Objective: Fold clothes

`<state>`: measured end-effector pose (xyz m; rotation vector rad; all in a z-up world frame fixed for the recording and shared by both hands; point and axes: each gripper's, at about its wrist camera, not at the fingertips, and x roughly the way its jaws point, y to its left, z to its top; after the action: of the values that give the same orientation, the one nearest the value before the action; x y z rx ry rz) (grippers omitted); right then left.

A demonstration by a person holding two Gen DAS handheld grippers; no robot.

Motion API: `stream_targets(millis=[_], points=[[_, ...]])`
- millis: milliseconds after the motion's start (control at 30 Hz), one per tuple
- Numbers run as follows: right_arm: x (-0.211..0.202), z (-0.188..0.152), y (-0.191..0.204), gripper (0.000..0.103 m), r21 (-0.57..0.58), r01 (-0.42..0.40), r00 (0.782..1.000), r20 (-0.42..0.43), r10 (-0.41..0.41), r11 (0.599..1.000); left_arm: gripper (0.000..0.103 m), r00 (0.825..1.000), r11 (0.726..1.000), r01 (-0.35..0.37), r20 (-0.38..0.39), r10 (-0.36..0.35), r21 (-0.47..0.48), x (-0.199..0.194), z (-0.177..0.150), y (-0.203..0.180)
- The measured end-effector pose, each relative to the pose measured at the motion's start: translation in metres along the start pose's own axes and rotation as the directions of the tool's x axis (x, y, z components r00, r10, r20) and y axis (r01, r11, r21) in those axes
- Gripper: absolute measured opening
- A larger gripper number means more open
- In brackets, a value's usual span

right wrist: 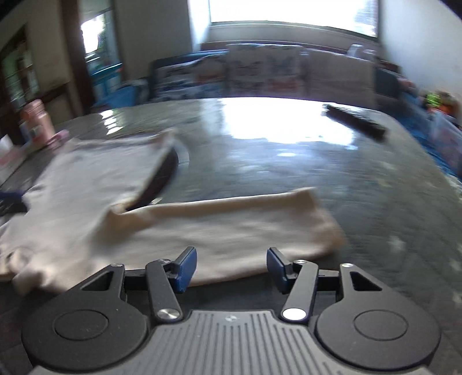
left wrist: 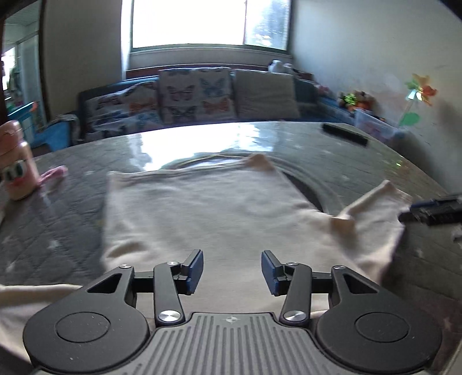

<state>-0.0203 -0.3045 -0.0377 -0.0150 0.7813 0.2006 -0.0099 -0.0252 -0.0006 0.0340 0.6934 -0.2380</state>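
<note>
nothing i can read here: no words, brand names or numbers. the pink bottle (left wrist: 18,167) left of the cream shirt (left wrist: 202,213) carries only a cartoon face, and the small emblem on my left gripper (left wrist: 232,269) body holds no letters.

1. The left wrist view looks low and forward over the left hand-held gripper (left wrist: 232,269), close above the shirt (left wrist: 202,213), toward the sofa (left wrist: 196,95) and window (left wrist: 208,23).
2. The right wrist view looks the same way over the right hand-held gripper (right wrist: 232,269), from further right.
3. Both views share the shirt (right wrist: 121,202), table (right wrist: 288,150), sofa (right wrist: 260,75) and window (right wrist: 288,11).
</note>
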Motion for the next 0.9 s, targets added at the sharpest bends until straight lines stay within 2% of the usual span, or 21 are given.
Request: stream_targets(millis=[167,333,533,567,667,700,800,900], points=[[0.003,0.002,-0.037,0.053,0.085,0.106,0.994,0.027,-0.108,0.991,0.054,0.999,0.998,0.045,-0.019,-0.045,0.041,0.007,-0.002,-0.025],[0.009,0.003,-0.049,0.052,0.117,0.134,0.99,0.025,-0.137,0.984,0.058,0.996,0.995,0.075,-0.042,-0.072,0.069,0.011,-0.006,-0.04],[0.016,0.0,-0.048,0.041,0.138,0.134,0.99,0.021,-0.138,0.981,0.063,0.995,0.991,0.093,-0.055,-0.088,0.095,0.013,-0.008,-0.053],[0.016,0.0,-0.047,0.033,0.137,0.136,0.99,0.022,-0.14,0.981,0.063,0.994,0.991,0.094,-0.056,-0.089,0.098,0.014,-0.008,-0.054],[0.015,0.0,-0.049,0.021,0.15,0.141,0.989,0.026,-0.147,0.979,0.064,0.994,0.99,0.097,-0.059,-0.091,0.104,0.015,-0.007,-0.057],[0.014,0.0,-0.05,0.014,0.156,0.141,0.989,0.028,-0.148,0.978,0.065,0.994,0.99,0.098,-0.06,-0.092,0.106,0.015,-0.007,-0.057],[0.012,0.0,-0.055,0.007,0.182,0.134,0.989,0.037,-0.143,0.974,0.066,0.994,0.989,0.101,-0.064,-0.094,0.112,0.017,-0.007,-0.06],[0.006,0.003,-0.055,0.005,0.192,0.123,0.989,0.057,-0.137,0.974,0.066,0.993,0.987,0.105,-0.069,-0.098,0.12,0.018,-0.009,-0.063]])
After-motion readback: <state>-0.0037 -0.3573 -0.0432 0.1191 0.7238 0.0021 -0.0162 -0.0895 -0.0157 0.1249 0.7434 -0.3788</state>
